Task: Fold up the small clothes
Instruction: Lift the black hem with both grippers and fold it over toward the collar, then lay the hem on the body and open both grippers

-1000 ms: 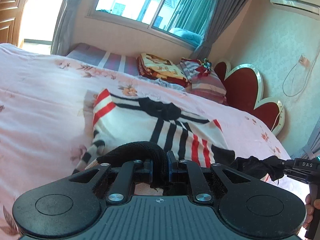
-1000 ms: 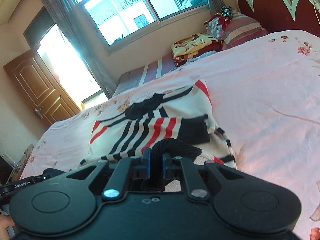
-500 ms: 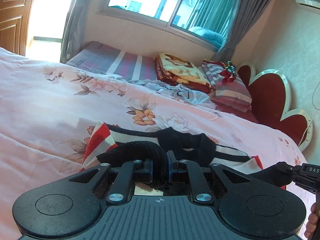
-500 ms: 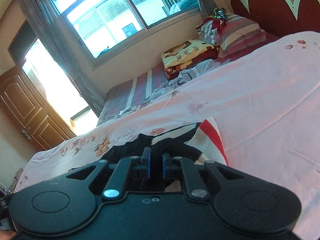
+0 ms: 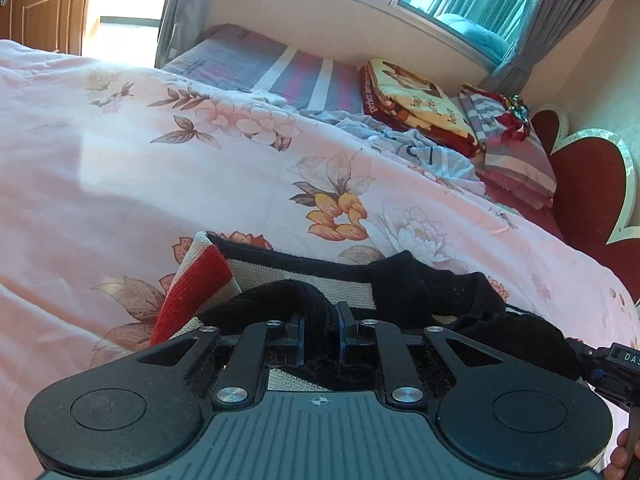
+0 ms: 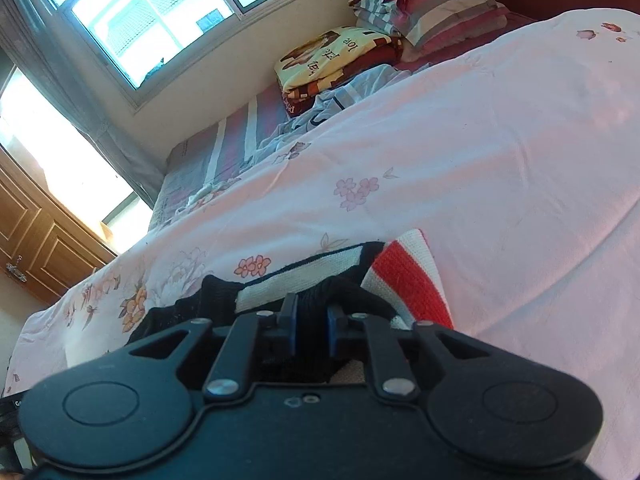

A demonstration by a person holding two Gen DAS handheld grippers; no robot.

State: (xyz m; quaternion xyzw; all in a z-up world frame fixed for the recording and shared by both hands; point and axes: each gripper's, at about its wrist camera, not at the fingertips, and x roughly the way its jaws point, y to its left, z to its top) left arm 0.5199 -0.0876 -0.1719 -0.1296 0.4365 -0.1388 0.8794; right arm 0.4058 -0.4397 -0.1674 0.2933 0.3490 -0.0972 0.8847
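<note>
Pinching a black knitted hem, the left gripper (image 5: 319, 330) is seen low over the pink floral bedspread (image 5: 120, 168), where the striped knit sweater (image 5: 256, 276) lies folded, its red-and-cream sleeve at the left. Letters "DA" are read on the right gripper (image 5: 618, 364) at the edge, and "love" on a folded blanket (image 5: 416, 100) near the headboard (image 5: 588, 196). From the right wrist, the right gripper (image 6: 311, 328) is clamped on the sweater's (image 6: 404, 276) black edge; the blanket's (image 6: 336, 52) print is read upside down.
</note>
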